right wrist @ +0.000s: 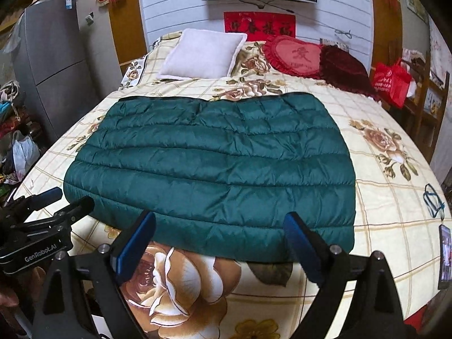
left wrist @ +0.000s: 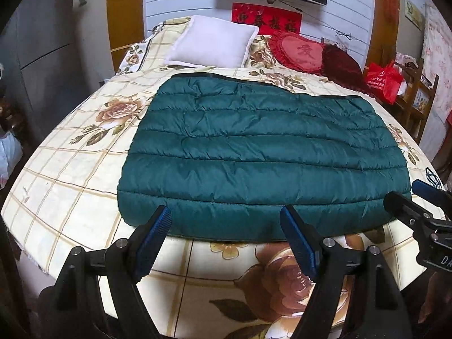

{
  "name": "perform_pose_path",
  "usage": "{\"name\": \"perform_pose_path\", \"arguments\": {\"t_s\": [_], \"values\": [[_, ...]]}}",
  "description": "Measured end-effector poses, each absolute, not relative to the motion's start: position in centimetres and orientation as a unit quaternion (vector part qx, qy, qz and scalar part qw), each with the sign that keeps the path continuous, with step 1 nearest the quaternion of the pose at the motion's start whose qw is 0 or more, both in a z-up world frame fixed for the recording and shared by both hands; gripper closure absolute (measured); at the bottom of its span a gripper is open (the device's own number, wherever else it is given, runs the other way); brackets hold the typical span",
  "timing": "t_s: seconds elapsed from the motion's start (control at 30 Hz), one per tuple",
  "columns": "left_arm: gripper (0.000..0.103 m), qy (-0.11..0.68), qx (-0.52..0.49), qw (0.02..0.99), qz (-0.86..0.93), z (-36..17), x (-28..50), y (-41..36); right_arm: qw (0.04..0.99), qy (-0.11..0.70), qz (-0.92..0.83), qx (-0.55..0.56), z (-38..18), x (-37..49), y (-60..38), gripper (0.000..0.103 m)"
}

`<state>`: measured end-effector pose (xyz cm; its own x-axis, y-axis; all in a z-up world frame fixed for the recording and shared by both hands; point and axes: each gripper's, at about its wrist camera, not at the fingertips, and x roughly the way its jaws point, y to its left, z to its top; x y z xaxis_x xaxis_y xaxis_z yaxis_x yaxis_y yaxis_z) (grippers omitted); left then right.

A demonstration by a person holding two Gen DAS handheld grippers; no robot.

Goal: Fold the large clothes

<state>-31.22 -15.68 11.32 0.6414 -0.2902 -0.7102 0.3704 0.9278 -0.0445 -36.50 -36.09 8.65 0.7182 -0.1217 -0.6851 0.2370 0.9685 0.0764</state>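
Note:
A dark green quilted down jacket (left wrist: pixel 254 152) lies flat on the bed as a folded rectangle; it also shows in the right wrist view (right wrist: pixel 214 163). My left gripper (left wrist: pixel 226 214) is open and empty, its blue pads just above the jacket's near edge. My right gripper (right wrist: pixel 220 220) is open and empty, also at the near edge. The right gripper shows at the right edge of the left wrist view (left wrist: pixel 409 197). The left gripper shows at the left edge of the right wrist view (right wrist: pixel 67 197).
The bed (left wrist: pixel 70 197) has a cream floral sheet. A white pillow (left wrist: pixel 212 42), a red heart cushion (left wrist: pixel 299 50) and a dark red cushion (left wrist: pixel 341 67) lie at the head. A red bag (left wrist: pixel 381 82) sits on a chair at right. A phone (right wrist: pixel 445 257) lies near the bed's right edge.

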Motion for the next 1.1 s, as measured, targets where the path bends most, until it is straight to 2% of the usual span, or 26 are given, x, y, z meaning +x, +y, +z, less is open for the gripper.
{"name": "perform_pose_path", "arguments": {"t_s": [1.1], "values": [[0.041, 0.365, 0.046, 0.914, -0.169, 11.6, -31.9, -14.5, 0.925, 0.361, -0.093, 0.079, 8.6, -36.4, -35.1, 0.008]]}}
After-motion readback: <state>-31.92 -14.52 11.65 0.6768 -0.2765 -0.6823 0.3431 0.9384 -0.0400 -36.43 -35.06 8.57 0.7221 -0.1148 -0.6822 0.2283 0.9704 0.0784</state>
